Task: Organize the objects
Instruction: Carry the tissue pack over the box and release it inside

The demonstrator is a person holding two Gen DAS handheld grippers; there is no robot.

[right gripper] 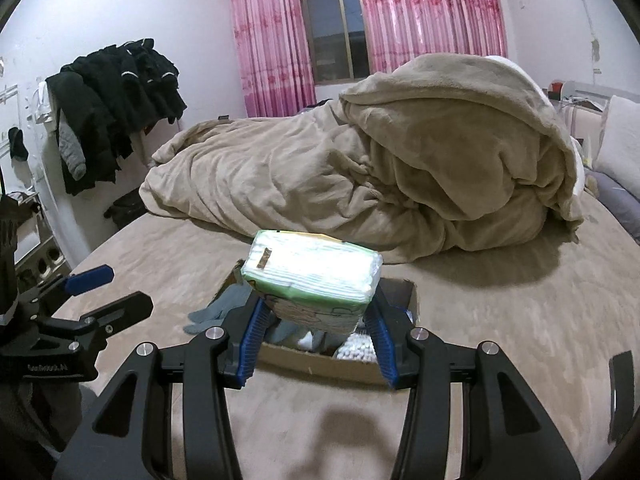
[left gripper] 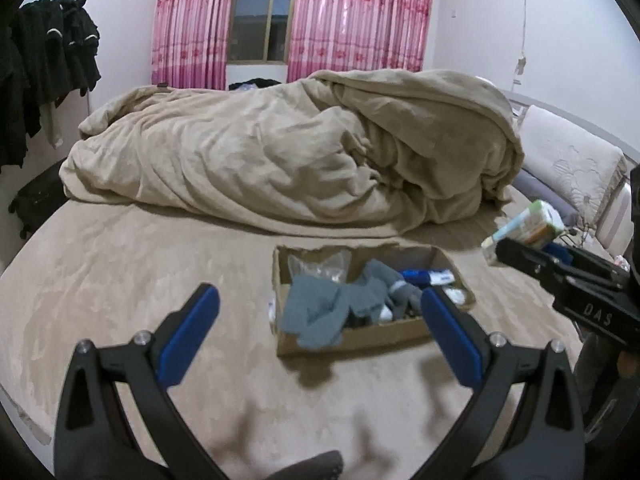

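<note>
A shallow cardboard box (left gripper: pixel 360 338) lies on the bed (left gripper: pixel 120 272). It holds grey gloves (left gripper: pixel 340 304), a blue and white tube (left gripper: pixel 430 277), a clear plastic bag (left gripper: pixel 318 266) and cotton swabs (right gripper: pixel 356 350). My left gripper (left gripper: pixel 320 320) is open and empty, just in front of the box. My right gripper (right gripper: pixel 316 312) is shut on a green and white tissue pack (right gripper: pixel 314 276) and holds it above the box (right gripper: pixel 320 364). In the left wrist view the pack (left gripper: pixel 528 226) shows at the right, in the right gripper (left gripper: pixel 500 248). The left gripper (right gripper: pixel 108 288) shows at the left of the right wrist view.
A crumpled beige blanket (left gripper: pixel 300 160) covers the far half of the bed. Pillows (left gripper: pixel 568 164) lie at the right by the headboard. Dark clothes (right gripper: pixel 116 108) hang at the left wall. A dark suitcase (left gripper: pixel 36 196) stands beside the bed. Pink curtains (left gripper: pixel 356 16) frame a window.
</note>
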